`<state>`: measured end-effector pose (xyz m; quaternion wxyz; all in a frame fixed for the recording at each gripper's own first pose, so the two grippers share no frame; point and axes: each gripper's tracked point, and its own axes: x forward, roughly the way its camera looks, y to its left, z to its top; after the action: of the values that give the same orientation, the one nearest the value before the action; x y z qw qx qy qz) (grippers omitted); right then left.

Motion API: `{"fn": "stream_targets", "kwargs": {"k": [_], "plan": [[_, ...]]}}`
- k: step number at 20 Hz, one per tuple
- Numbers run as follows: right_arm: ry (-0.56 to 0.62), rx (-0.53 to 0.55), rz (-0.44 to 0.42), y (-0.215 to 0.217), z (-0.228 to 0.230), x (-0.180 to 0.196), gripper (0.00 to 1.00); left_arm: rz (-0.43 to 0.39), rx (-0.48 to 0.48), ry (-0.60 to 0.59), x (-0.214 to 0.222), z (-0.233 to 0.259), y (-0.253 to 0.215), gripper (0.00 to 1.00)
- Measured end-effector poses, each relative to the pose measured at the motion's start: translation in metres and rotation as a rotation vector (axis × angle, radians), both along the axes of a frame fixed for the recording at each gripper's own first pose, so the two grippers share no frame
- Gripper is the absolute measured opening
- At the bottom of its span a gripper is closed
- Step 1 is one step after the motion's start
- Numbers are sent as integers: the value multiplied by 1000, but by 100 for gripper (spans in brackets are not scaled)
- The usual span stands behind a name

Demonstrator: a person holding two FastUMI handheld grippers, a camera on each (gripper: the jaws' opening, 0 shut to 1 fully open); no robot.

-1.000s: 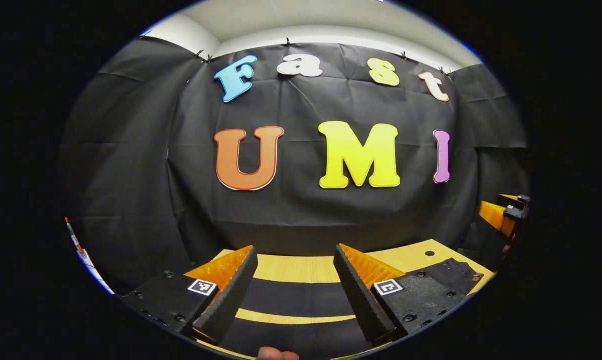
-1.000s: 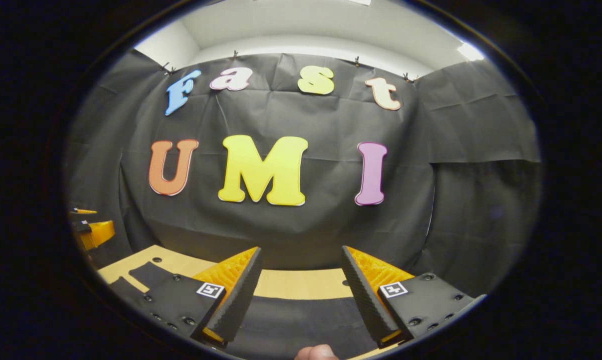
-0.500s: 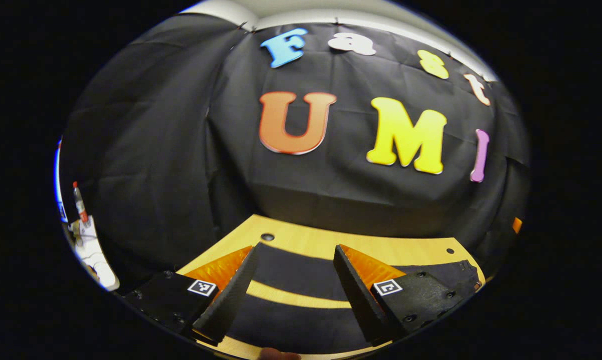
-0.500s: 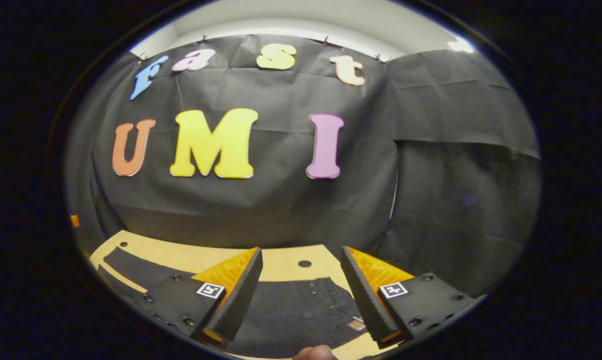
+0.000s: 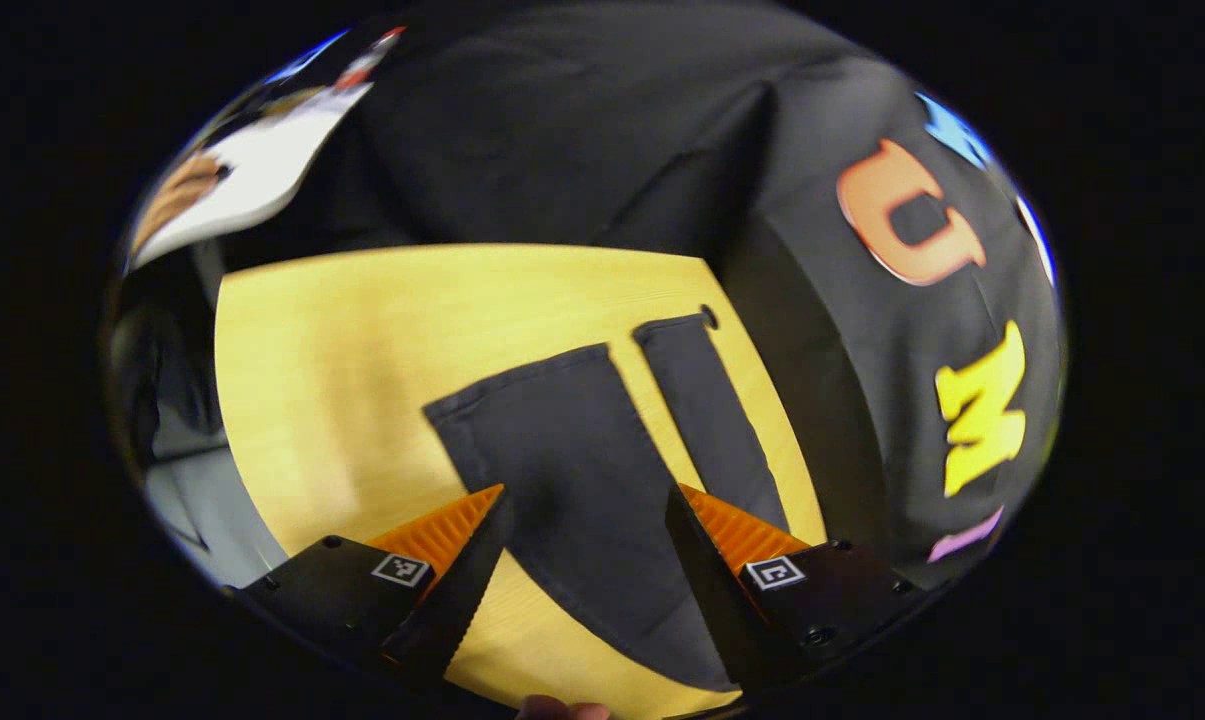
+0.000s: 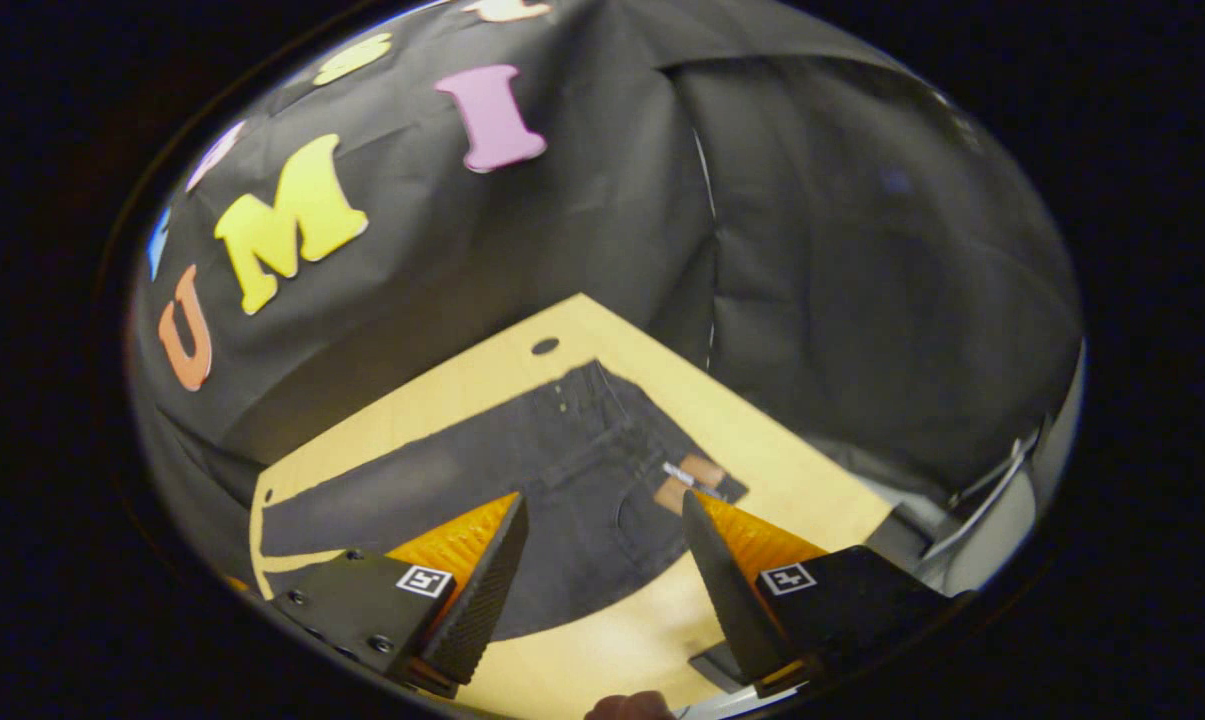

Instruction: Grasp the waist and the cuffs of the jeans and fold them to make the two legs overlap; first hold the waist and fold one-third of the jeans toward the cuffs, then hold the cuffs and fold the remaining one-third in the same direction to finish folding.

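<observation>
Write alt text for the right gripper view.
Dark jeans lie flat and unfolded on a light wooden table, waist end with its tan patch nearest the camera. The right gripper hovers above them with its jaws wide apart, holding nothing.

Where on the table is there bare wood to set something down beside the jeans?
In the left gripper view, the table is bare beyond the cuffs. In the right gripper view, a bare strip borders the waist. Only a narrow gap separates the legs.

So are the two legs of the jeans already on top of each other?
No, in the left gripper view the jeans lie flat on the table with both legs side by side, a strip of wood showing between them.
</observation>
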<state>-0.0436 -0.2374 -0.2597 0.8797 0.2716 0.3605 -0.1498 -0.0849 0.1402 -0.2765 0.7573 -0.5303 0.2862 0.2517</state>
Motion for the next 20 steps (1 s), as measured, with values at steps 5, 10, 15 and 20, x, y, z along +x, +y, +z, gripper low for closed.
{"fn": "stream_targets", "kwargs": {"k": [5, 10, 15, 20], "plan": [[101, 194, -160, -18, -50, -20, 95, 121, -160, 44, -1, -13, -9, 98], [140, 354, -264, -17, -74, -10, 95, 136, -159, 66, 6, -27, -1, 98], [161, 443, -344, -25, -93, 5, 92, 135, -150, 56, 22, -28, 5, 98], [149, 439, -386, -31, -95, 34, 92, 150, -173, 37, 39, -27, 5, 100]]}}
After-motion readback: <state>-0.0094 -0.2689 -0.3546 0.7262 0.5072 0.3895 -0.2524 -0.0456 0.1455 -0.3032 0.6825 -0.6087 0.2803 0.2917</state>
